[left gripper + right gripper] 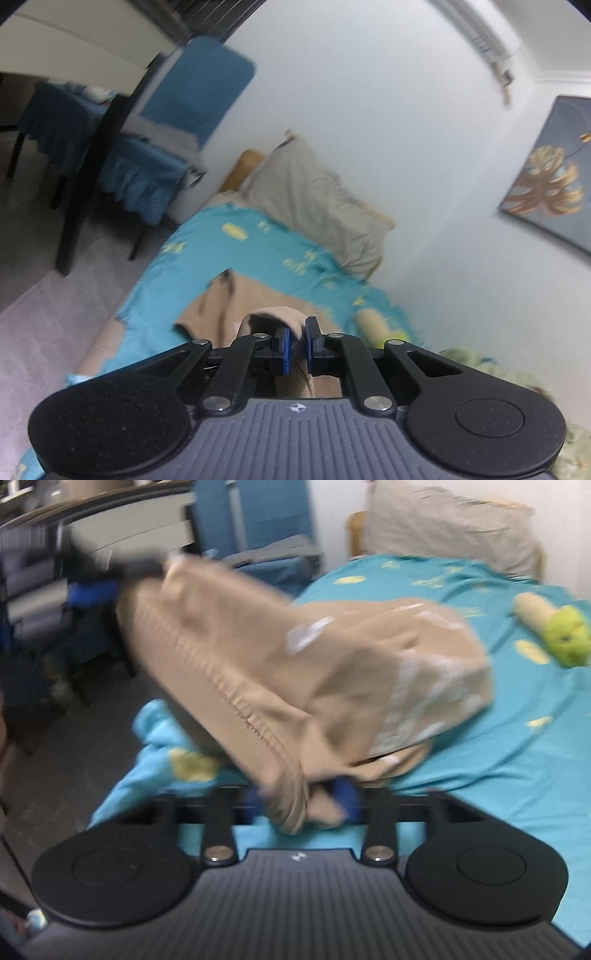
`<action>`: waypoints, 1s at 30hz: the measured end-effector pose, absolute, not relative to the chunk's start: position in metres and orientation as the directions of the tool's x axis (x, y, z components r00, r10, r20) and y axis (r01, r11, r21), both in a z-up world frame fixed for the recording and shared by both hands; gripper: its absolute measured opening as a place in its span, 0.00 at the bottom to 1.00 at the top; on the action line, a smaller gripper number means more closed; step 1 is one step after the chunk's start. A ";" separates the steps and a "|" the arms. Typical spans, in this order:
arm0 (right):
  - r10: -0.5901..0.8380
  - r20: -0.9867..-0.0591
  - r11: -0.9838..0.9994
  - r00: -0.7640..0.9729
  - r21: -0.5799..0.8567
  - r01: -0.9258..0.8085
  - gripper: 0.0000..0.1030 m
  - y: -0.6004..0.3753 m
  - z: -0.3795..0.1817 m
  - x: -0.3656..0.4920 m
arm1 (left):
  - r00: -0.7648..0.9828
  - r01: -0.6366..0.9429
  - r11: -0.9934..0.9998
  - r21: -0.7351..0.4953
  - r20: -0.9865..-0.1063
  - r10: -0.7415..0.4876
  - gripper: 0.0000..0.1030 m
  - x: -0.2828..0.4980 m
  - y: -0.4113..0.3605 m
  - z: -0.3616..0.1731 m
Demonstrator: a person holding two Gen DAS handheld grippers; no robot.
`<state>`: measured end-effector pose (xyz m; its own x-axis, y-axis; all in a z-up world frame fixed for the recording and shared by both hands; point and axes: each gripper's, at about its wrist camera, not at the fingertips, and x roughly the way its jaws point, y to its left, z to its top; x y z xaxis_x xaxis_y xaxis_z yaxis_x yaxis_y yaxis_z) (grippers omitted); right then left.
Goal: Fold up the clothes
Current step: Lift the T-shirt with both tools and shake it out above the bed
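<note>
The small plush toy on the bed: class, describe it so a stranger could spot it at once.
Start at the bed's turquoise sheet, below the beige pillow. Beside the lifted tan garment lies the plush toy: a cream roll with a lime-green end, the only green thing there.

Left gripper (297, 341): jaws closed on tan garment (273, 314). Right gripper (301, 799): jaws likewise clamped, pointing toward 12 o'clock.

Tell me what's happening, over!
Left tongs shut on tan shirt. Right tongs shut on its hem. Shirt lifted over blue bedsheet. Green plush toy lies clear, over.
</note>
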<state>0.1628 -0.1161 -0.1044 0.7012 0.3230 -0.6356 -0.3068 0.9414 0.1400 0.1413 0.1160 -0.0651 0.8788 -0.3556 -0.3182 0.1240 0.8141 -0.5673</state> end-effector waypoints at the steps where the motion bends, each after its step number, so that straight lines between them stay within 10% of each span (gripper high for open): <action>1: 0.302 -0.629 0.950 0.717 0.134 -0.283 0.17 -0.122 -0.098 0.162 | 0.872 0.119 0.819 -0.561 -0.335 -0.356 0.09 0.144 0.115 -0.068; 13: 0.236 -0.550 0.963 0.801 0.245 -0.115 0.09 -0.198 -0.055 0.162 | 0.774 0.331 0.898 -0.291 -0.461 -0.435 0.25 0.119 0.041 -0.075; 23: 0.348 -0.490 0.878 0.799 0.468 -0.095 0.09 -0.226 -0.061 0.165 | 0.691 0.365 0.917 0.164 -0.708 -0.148 0.59 0.078 -0.013 -0.117; 30: 0.339 -0.440 0.869 0.831 0.485 -0.098 0.09 -0.229 -0.053 0.161 | 0.735 0.342 0.883 0.322 -0.677 -0.038 0.66 0.081 -0.027 -0.132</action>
